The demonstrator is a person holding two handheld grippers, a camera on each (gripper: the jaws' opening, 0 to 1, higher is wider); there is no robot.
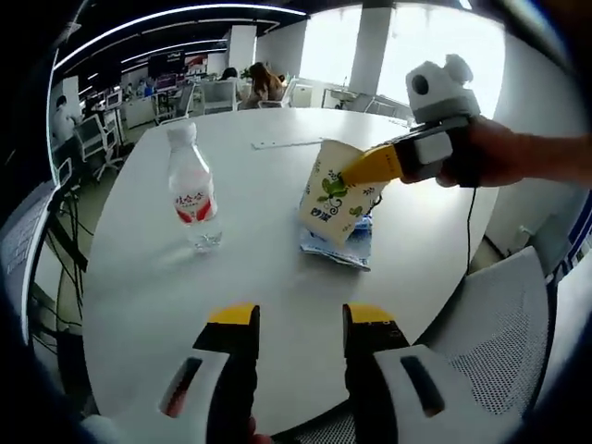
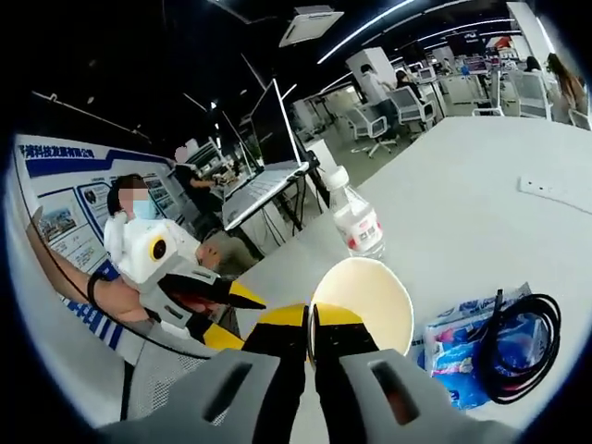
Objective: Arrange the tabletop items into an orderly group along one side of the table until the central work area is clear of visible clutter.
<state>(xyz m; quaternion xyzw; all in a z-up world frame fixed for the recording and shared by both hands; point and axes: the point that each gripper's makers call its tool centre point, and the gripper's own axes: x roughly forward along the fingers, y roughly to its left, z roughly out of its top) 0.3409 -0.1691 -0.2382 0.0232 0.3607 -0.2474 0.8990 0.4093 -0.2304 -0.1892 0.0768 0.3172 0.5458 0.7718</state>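
A white paper cup (image 1: 335, 194) with green print hangs tilted over the round white table (image 1: 259, 277). My right gripper (image 1: 356, 174) comes in from the right and is shut on its rim. In the right gripper view the jaws (image 2: 312, 319) pinch the near rim of the cup (image 2: 370, 301), whose inside looks empty. A blue packet (image 1: 350, 244) lies flat under the cup. Left of them a clear water bottle (image 1: 192, 190) with a red label stands upright. My left gripper (image 1: 301, 319) hovers open over the table's near edge, with nothing between its fingers.
A white power strip (image 1: 287, 141) lies at the table's far side. A mesh office chair (image 1: 504, 333) stands at the near right edge. A black cable loop (image 2: 518, 347) shows over the blue packet (image 2: 453, 351). My left gripper (image 2: 236, 317) is beyond the table edge, with desks and seated people behind it.
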